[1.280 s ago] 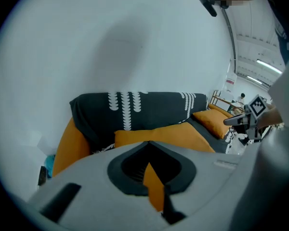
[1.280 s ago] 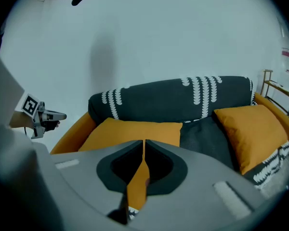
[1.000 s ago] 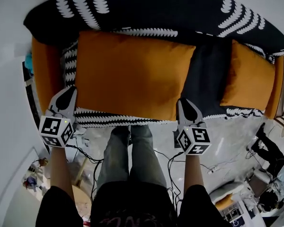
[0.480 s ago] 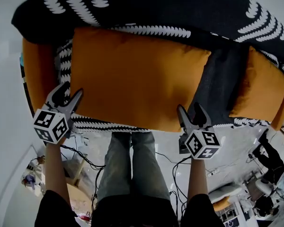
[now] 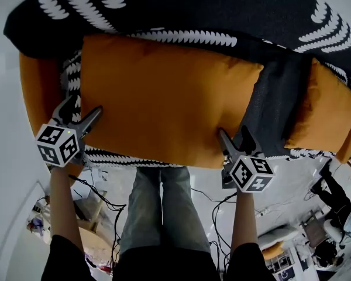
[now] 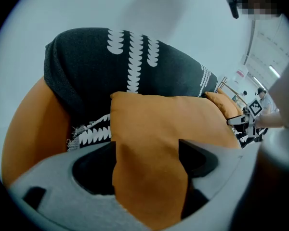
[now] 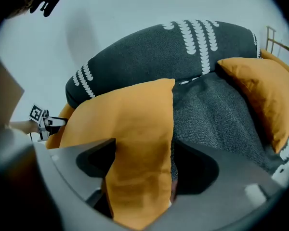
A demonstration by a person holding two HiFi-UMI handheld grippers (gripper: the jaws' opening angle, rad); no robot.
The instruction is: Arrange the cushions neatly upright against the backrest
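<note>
Floor cables (image 5: 93, 189), legs (image 5: 164, 209): head view only; orange cushion (image 5: 164, 104) all views

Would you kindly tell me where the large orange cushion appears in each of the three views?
Head view: the large orange cushion fills the centre.
Left gripper view: cushion, centre to bottom edge.
Right gripper view: cushion, left of centre to bottom.
Shared landmark: black white-patterned backrest behind it.

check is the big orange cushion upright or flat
Flat: the cushion spreads across the seat, far edge at the backrest.
</note>
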